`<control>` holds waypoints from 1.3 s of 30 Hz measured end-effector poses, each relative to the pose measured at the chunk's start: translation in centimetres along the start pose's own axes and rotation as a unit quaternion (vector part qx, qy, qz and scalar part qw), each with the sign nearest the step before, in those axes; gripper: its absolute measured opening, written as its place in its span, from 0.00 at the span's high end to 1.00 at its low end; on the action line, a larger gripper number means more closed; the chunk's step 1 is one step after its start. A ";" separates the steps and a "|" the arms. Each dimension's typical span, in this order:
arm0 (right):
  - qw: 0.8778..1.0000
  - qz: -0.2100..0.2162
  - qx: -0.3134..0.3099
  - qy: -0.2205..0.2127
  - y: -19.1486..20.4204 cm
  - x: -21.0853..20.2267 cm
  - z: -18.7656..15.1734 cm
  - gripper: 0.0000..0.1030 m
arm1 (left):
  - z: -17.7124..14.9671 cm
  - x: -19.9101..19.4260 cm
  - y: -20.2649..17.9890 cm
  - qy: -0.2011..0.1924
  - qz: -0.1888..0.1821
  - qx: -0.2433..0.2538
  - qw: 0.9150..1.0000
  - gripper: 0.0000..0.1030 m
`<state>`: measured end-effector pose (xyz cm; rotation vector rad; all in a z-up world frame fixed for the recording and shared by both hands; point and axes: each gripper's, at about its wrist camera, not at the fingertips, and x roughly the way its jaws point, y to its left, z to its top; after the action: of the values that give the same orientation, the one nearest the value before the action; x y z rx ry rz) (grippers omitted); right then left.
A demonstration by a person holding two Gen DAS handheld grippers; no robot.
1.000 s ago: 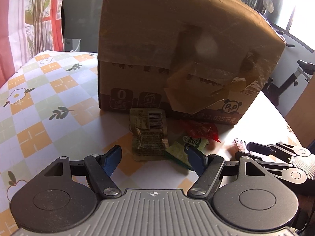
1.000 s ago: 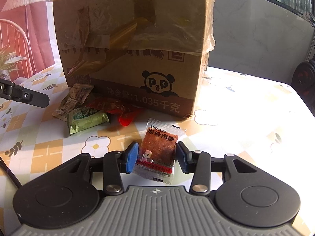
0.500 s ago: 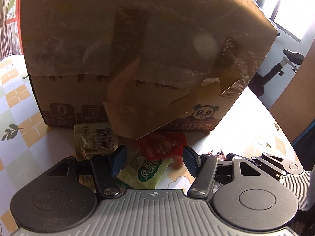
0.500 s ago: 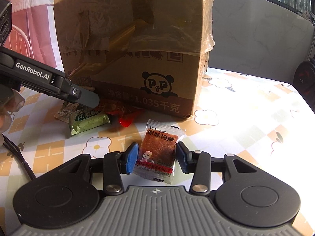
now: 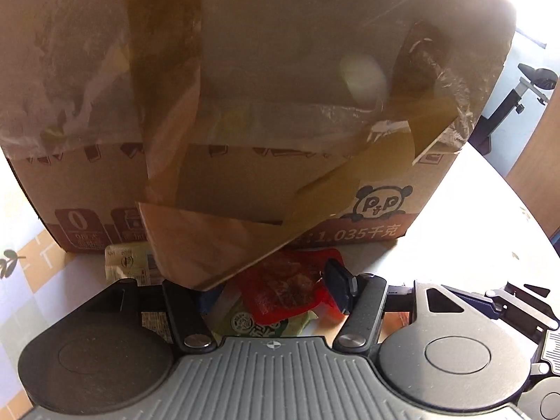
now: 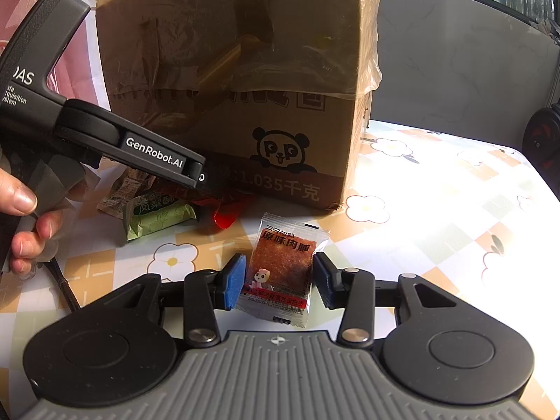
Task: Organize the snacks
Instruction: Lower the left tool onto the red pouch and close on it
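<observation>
Several snack packets lie on the patterned table against a tall cardboard box (image 5: 245, 105). My left gripper (image 5: 273, 290) is open and straddles a red packet (image 5: 287, 287) that lies on a green packet (image 5: 259, 325). The box's hanging flap (image 5: 210, 238) hides its left finger. A beige packet (image 5: 126, 262) lies further left. In the right wrist view my right gripper (image 6: 278, 280) is shut on a clear packet of brown jerky (image 6: 283, 262), low over the table. The red packet (image 6: 225, 217) and the green packet (image 6: 157, 215) lie beyond it, under the left gripper (image 6: 201, 176).
A person's hand (image 6: 21, 217) holds the left gripper's handle at the left, a cable trailing below. The box (image 6: 245, 70) blocks the way ahead. The tablecloth (image 6: 437, 210) stretches to the right of the box. An exercise machine (image 5: 518, 91) stands beyond the table.
My left gripper moved forward and to the right, from over the beige packet to the red one under the box flap, with jaws narrower. The right gripper and its jerky packet kept still.
</observation>
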<state>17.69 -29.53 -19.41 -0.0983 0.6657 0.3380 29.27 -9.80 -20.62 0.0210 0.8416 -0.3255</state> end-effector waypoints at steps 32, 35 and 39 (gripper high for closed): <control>1.000 -0.003 -0.004 0.001 0.1 0.2 0.1 0.56 | -4.4 -0.7 -0.3 -0.020 -0.006 0.023 1.000 0.35; 1.000 -0.003 -0.004 0.001 0.1 0.2 0.1 0.56 | -4.3 -1.0 -0.3 -0.019 -0.006 0.030 0.999 0.34; 1.000 -0.003 -0.004 0.001 0.1 0.1 0.0 0.56 | -4.0 -0.4 -1.3 -0.014 -0.001 0.050 0.999 0.35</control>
<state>17.78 -29.38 -19.46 -0.1088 0.6660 0.3361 25.76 -10.33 -22.90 0.1094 0.7974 -0.3682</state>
